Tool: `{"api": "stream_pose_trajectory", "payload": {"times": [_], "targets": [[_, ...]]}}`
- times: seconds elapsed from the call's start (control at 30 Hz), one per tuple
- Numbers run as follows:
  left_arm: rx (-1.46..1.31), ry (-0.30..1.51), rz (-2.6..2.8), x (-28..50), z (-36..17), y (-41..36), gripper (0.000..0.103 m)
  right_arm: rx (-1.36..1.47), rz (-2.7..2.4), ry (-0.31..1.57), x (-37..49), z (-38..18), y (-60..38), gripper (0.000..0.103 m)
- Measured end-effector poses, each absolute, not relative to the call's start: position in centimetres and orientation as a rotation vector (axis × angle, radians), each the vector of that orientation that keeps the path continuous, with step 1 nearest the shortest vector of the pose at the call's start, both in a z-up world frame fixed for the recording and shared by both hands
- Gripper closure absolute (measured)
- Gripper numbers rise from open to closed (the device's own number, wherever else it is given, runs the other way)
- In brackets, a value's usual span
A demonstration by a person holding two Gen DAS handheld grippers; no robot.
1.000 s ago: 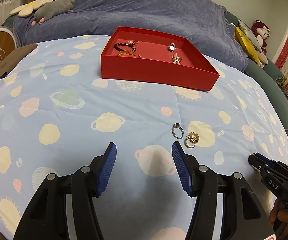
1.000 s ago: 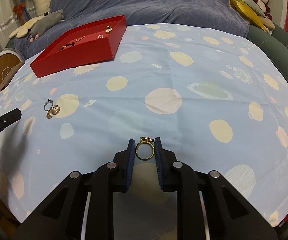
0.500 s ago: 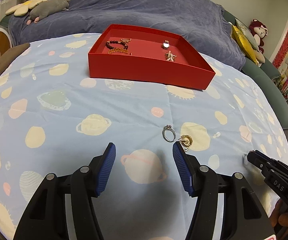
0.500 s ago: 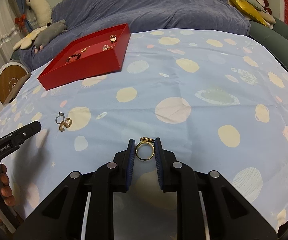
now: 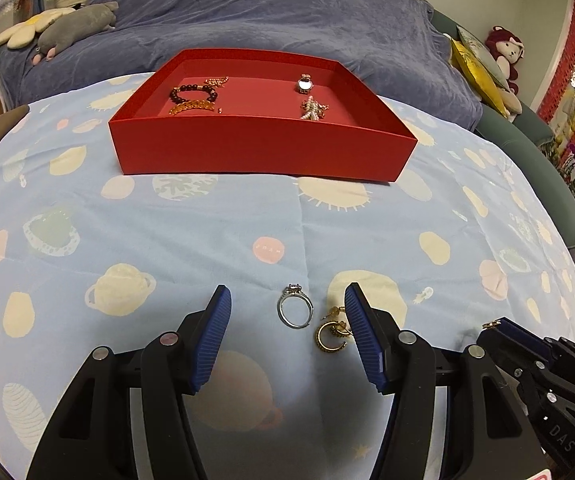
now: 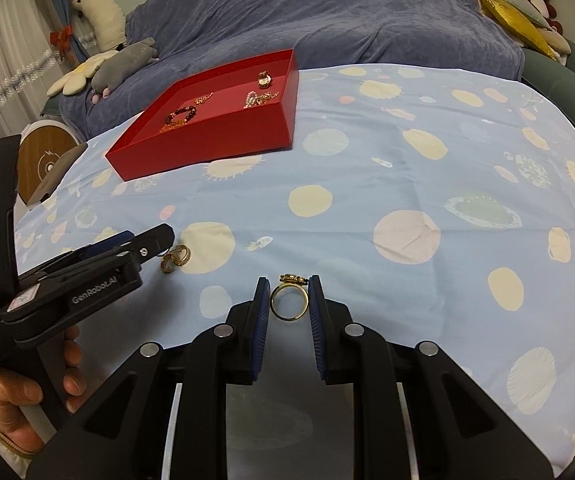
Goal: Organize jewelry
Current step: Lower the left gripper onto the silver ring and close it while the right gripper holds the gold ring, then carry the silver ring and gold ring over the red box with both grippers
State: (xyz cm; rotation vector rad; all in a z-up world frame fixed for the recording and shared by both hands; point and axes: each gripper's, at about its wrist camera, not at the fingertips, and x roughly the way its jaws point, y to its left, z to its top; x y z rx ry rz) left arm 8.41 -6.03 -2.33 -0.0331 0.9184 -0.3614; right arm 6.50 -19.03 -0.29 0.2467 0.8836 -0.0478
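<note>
The left gripper (image 5: 287,320) is wide apart around a silver ring (image 5: 295,312), low in the frame. The right gripper (image 6: 289,300) squeezes a gold ring (image 6: 289,303).

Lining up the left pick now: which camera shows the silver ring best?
The left wrist view. The silver ring lies flat on the cloth between the open left gripper fingers, beside the gold hoop earrings. In the right wrist view the left gripper hides it; only the earrings show.
</note>
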Motion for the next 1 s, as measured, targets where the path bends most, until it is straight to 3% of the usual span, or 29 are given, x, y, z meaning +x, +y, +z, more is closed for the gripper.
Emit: {"api": "stream_pose_trajectory", "payload": {"times": [0.17,0.37,0.67,1.0], "targets": [[0.013,0.897,-0.323,8.6,-2.5,-6.1,0.057,0.255,-0.042,0.882,6.6,-0.2,-18.9,0.084],[0.045,0.897,-0.295,8.6,-2.6,-5.6,0.077,0.265,-0.037,0.877,6.7,0.0,-18.7,0.084],[-0.011,0.917,-0.342,8.1,-2.1,-5.6,0.076,0.267,-0.025,0.874,6.8,0.1,-18.0,0.084],[0.199,0.886,-0.305,7.4,-2.7,-8.4,0.077,0.267,-0.023,0.871,6.7,0.1,-17.8,0.084]]}}
